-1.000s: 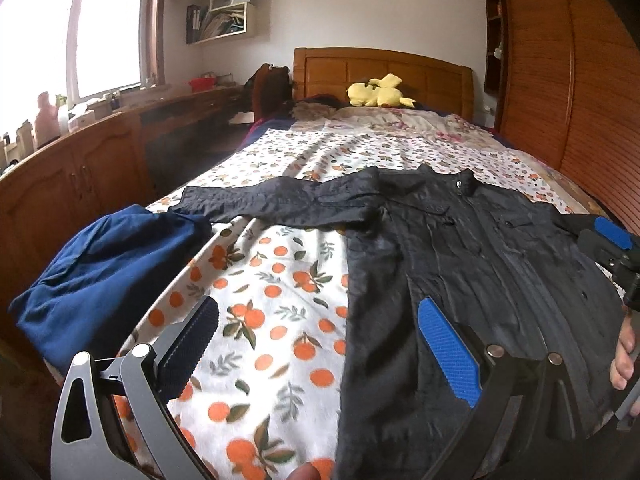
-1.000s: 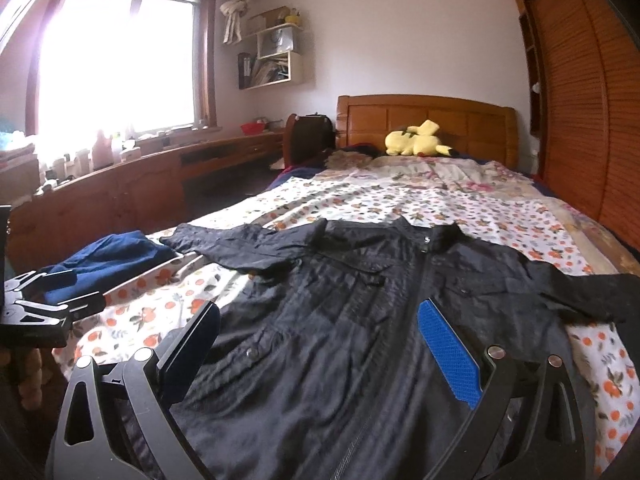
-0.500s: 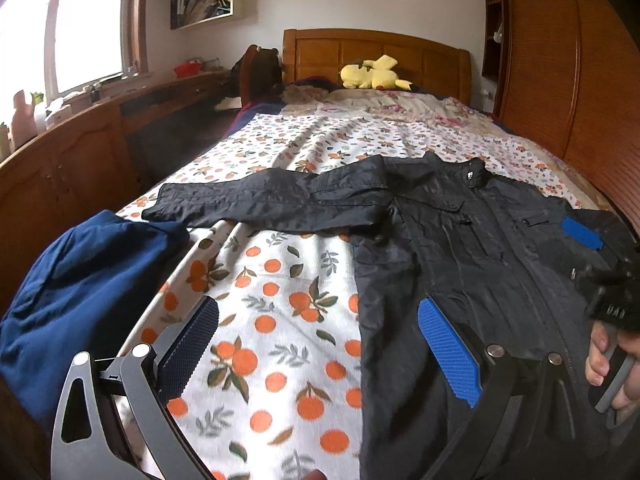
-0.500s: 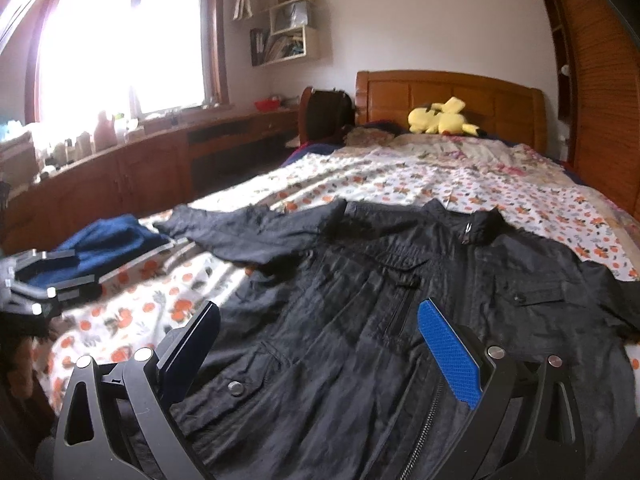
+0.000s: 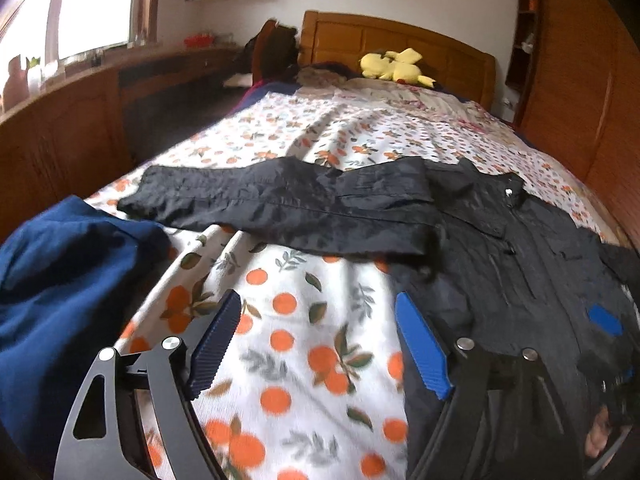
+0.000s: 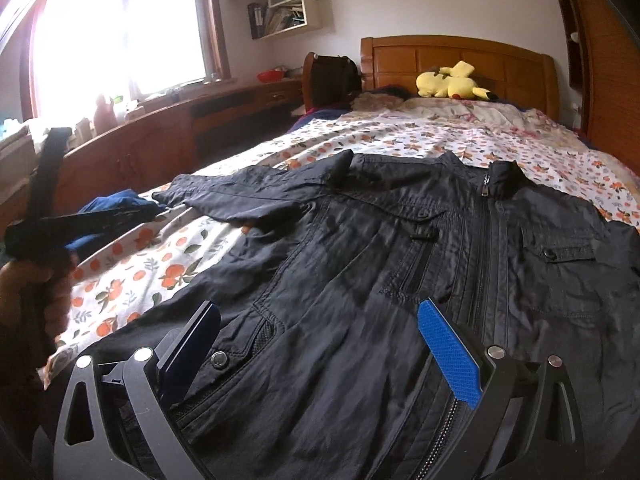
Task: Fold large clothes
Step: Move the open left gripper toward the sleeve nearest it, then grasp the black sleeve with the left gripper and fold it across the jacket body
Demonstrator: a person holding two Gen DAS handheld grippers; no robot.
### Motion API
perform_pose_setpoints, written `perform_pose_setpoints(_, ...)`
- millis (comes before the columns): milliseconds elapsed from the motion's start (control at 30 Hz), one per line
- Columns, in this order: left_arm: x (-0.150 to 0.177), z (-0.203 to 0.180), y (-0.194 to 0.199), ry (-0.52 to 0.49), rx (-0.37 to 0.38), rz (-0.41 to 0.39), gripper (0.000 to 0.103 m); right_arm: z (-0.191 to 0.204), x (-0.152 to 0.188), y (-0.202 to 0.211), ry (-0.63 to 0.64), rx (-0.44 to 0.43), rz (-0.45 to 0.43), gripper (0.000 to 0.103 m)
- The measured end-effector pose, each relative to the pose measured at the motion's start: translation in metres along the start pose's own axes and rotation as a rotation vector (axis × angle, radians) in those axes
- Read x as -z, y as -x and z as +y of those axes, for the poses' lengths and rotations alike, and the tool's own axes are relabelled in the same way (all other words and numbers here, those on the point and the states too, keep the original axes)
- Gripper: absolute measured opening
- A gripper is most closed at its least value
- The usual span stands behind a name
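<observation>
From the right wrist view we see the whole front of the black jacket (image 6: pixel 420 264): its zipper (image 6: pixel 486 216) closed up to the collar, a buttoned chest pocket (image 6: pixel 560 254) and a snap at the lower pocket (image 6: pixel 218 359), details the left wrist view mostly loses at its edge. The left wrist view gives us instead the jacket's sleeve (image 5: pixel 280 208) stretched sideways across the orange-print bedsheet (image 5: pixel 304 344), and much more of the blue garment (image 5: pixel 68 292) heaped at the bed's near left corner, with the sleeve cuff lying just beside it. We can read no brand, label or writing on the jacket or anywhere else; a small light dot at the collar in the left view may be the zipper pull, but it is too blurred to say. The left tongs (image 5: pixel 320 340) are spread wide and grasping nothing, hanging over bare sheet with the jacket's side edge under their right finger. The right tongs (image 6: pixel 320 354) are likewise spread and hold nothing, poised directly over the jacket's lower front, the zipper line running beneath the blue pad. The jacket lies flat, front up, collar toward the wooden headboard (image 6: pixel 456 58), where a yellow plush toy (image 6: pixel 452 82) rests.
</observation>
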State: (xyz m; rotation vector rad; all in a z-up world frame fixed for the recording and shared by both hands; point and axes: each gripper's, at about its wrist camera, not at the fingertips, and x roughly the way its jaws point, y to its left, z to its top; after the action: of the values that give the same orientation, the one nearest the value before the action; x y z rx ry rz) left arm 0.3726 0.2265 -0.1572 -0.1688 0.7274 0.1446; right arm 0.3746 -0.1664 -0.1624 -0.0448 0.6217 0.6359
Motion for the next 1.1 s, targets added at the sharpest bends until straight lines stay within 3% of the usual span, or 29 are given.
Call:
perform_pose_setpoints(567,-0.052,0.051,-0.117,0.09,-0.114,0.131,0.08,-0.005,0.0,-0.004,-0.022,-0.012,0.011,0.096)
perform_pose_setpoints(733,-0.066,0.057,-0.131,0.15,-0.088,0.151,0.062,-0.006,0.001,-0.004,-0.028,-0.013,0.01,0.096)
perform_pose_setpoints(833,-0.071,0.06,-0.142,0.177,-0.132,0.202,0.046,-0.006,0.0,-0.003,-0.028,-0.012,0.006,0.096)
perform_pose_setpoints(1100,-0.075,0.066,-0.148,0.24,-0.148,0.252,0.047,-0.003,0.001,0.006,-0.008,0.014,-0.018,0.096)
